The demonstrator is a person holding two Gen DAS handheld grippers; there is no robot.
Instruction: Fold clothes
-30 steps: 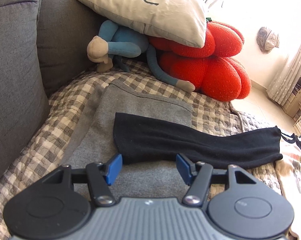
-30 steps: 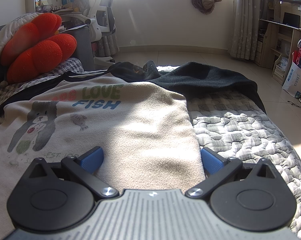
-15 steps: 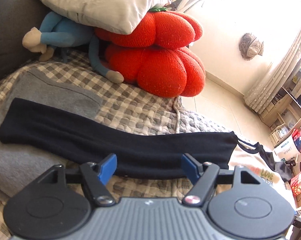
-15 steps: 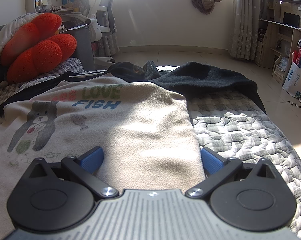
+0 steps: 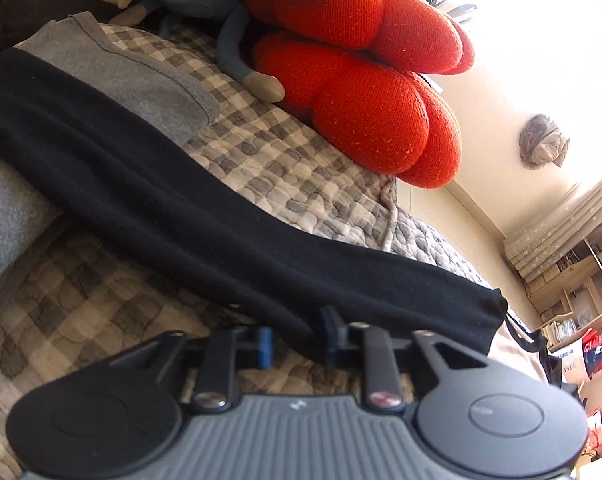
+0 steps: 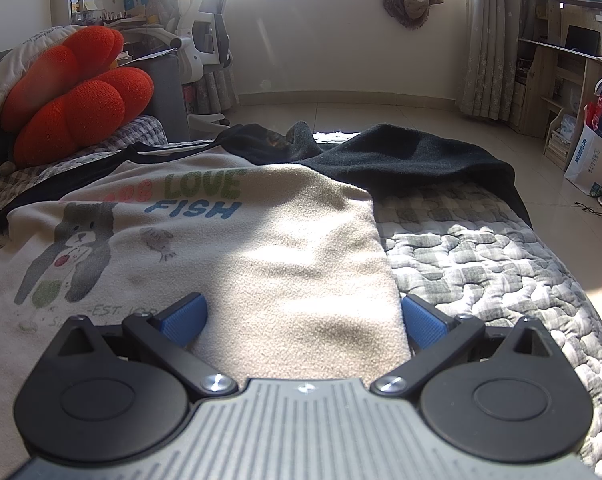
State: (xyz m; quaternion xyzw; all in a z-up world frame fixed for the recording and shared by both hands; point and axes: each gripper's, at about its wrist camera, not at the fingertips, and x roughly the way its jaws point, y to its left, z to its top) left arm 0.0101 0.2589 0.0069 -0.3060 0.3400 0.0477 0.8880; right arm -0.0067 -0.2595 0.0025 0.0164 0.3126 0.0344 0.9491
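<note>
Each hand-held gripper, left gripper (image 5: 297,340) and right gripper (image 6: 303,320), has a grey ribbed body, black round discs, silver screws, blue ribbed pads

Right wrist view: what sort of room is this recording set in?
Most likely a home living room or study. A grey sofa with a checked quilted cover holds a red knitted pumpkin-shaped cushion; behind stand wooden shelves with a desk and a curtained window.
</note>
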